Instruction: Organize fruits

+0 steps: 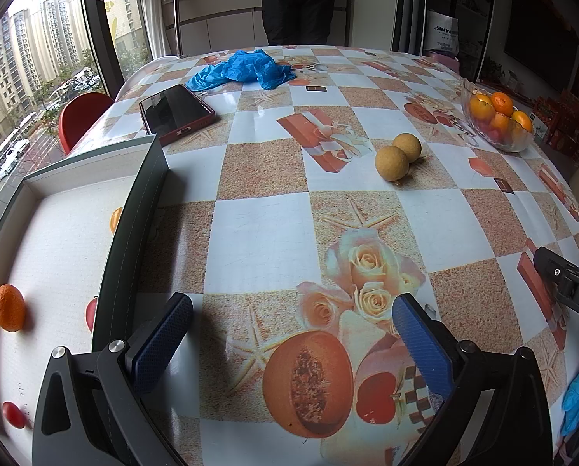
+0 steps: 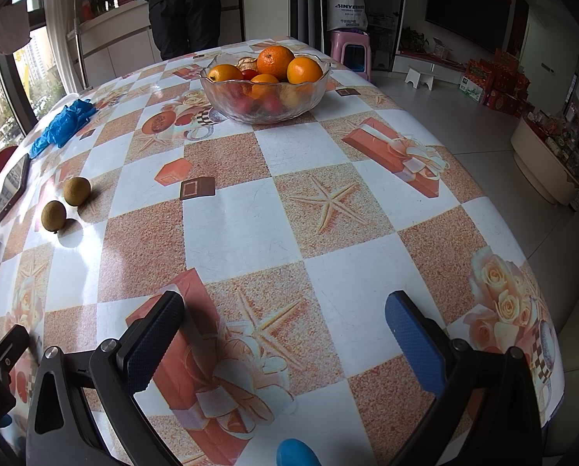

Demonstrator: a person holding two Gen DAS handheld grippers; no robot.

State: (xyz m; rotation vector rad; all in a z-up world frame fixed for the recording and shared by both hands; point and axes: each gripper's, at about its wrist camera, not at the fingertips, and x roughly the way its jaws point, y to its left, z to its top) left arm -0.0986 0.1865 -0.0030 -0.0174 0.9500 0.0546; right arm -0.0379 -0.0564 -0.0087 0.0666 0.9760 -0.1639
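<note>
Left wrist view shows two small brown fruits (image 1: 397,156) sitting close together, maybe touching, out on the worktop (image 1: 258,240). A white box (image 1: 56,240) stands at the left. It has an orange (image 1: 9,308) and some small red fruits (image 1: 13,413) inside. A glass bowl (image 2: 265,106) full of oranges and red fruits sits at the far side. A phone (image 1: 176,113) and blue gloves (image 1: 243,70) lie near the far edge.

The left hand-held gripper (image 1: 292,345) is wide open and holds nothing. The right hand-held gripper (image 2: 285,343) is wide open too, and empty. Both hover low over bare worktop, well apart from the brown fruits.

I think the brown fruits are next to go. They are round and the worktop cover looks slick, so a bump from one finger could send them rolling away, maybe off the edge. Grabbing one could knock the other. A hard squeeze could squash them.
</note>
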